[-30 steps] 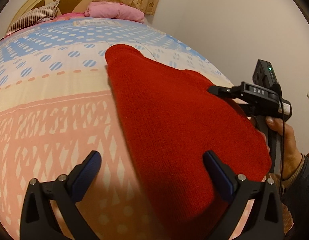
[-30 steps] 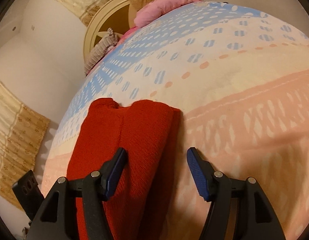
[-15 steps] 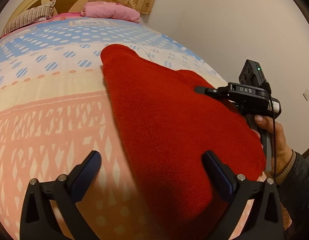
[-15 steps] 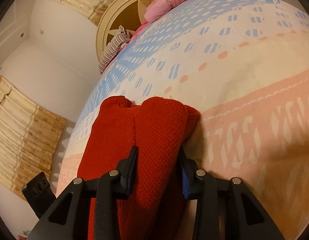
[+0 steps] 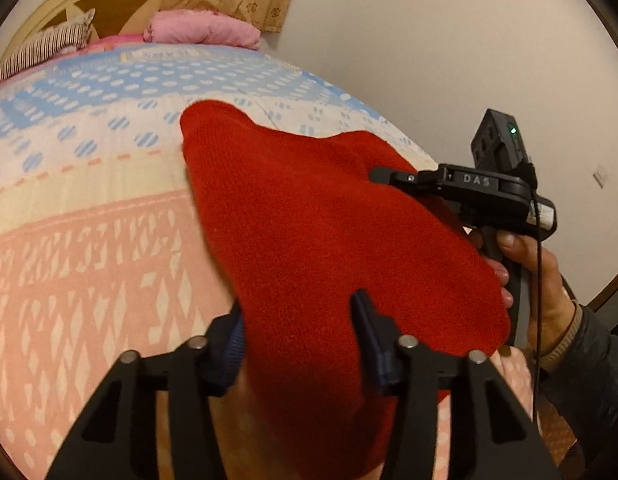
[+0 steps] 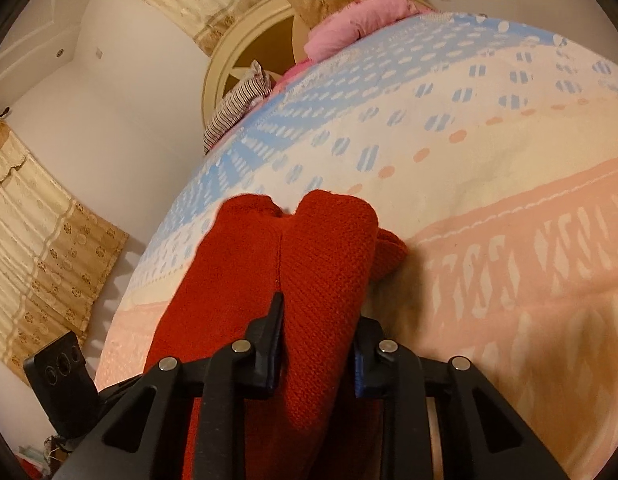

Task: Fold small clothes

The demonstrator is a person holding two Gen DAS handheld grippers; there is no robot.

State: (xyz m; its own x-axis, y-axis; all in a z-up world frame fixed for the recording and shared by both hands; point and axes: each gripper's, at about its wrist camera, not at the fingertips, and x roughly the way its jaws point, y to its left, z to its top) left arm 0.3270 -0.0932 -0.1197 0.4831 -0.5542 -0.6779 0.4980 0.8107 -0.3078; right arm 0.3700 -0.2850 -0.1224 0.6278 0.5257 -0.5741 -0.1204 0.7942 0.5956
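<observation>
A red knitted garment point(image 5: 309, 220) lies folded lengthwise on the patterned bedspread point(image 5: 89, 240). My left gripper point(image 5: 299, 332) straddles its near left edge. Its jaws are closing, with both blue pads against the knit. My right gripper point(image 6: 319, 332) is closing too, and it pinches a thick rolled fold of the garment point(image 6: 325, 264) at the right side. In the left wrist view the right gripper point(image 5: 379, 178) reaches onto the cloth's far right edge, with a person's hand point(image 5: 537, 280) on its handle. The near end of the garment is hidden under the grippers.
A pink pillow point(image 5: 201, 34) and a striped pillow point(image 5: 41, 50) lie at the head of the bed by the cream headboard point(image 5: 109, 4). A plain wall point(image 5: 429, 40) runs close along the bed's right side. Beige curtains point(image 6: 41, 248) hang by the left side.
Both grippers have gone from wide open to narrowed onto the red garment. The right one has bunched a fold between its pads. Neither hand has shifted much.
</observation>
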